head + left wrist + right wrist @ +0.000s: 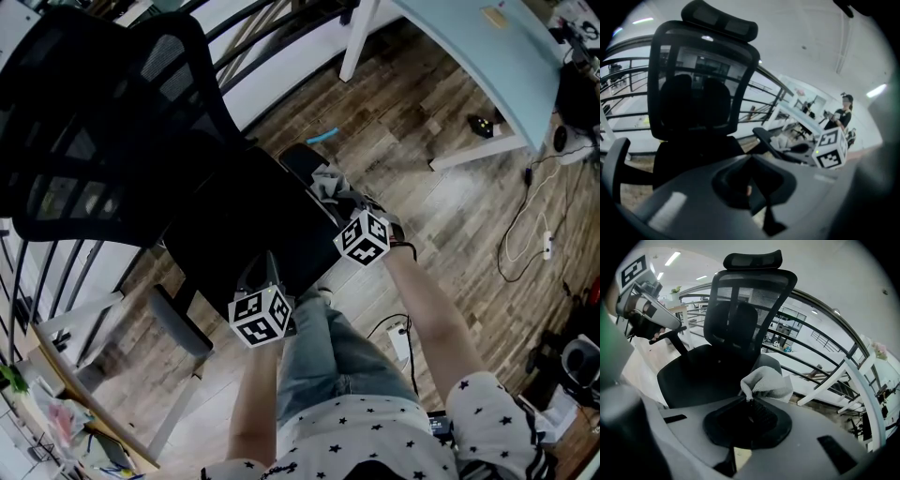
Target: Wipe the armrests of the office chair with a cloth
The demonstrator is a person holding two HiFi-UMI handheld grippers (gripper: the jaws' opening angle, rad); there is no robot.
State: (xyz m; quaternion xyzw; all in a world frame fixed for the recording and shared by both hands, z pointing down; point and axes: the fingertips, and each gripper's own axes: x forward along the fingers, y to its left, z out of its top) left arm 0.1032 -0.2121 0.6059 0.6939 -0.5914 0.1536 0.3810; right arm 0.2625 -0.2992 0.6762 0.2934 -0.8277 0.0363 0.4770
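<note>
The black mesh office chair (103, 122) stands in front of me, its seat (244, 234) just beyond both grippers. A grey cloth (328, 181) lies bunched on the chair's right armrest (298, 161). My right gripper (342, 199) is shut on the cloth (765, 382), pinching a corner of it over the armrest pad (768, 363). My left gripper (269, 269) hovers over the seat's front edge, jaws together with nothing between them (751, 185). The left armrest (178, 321) sits apart, to the lower left.
A light blue desk (487, 56) with white legs stands at the upper right. Cables (525, 234) and a power strip (400, 345) lie on the wood floor. Railing bars (820, 357) run behind the chair. A person (843, 112) stands far off.
</note>
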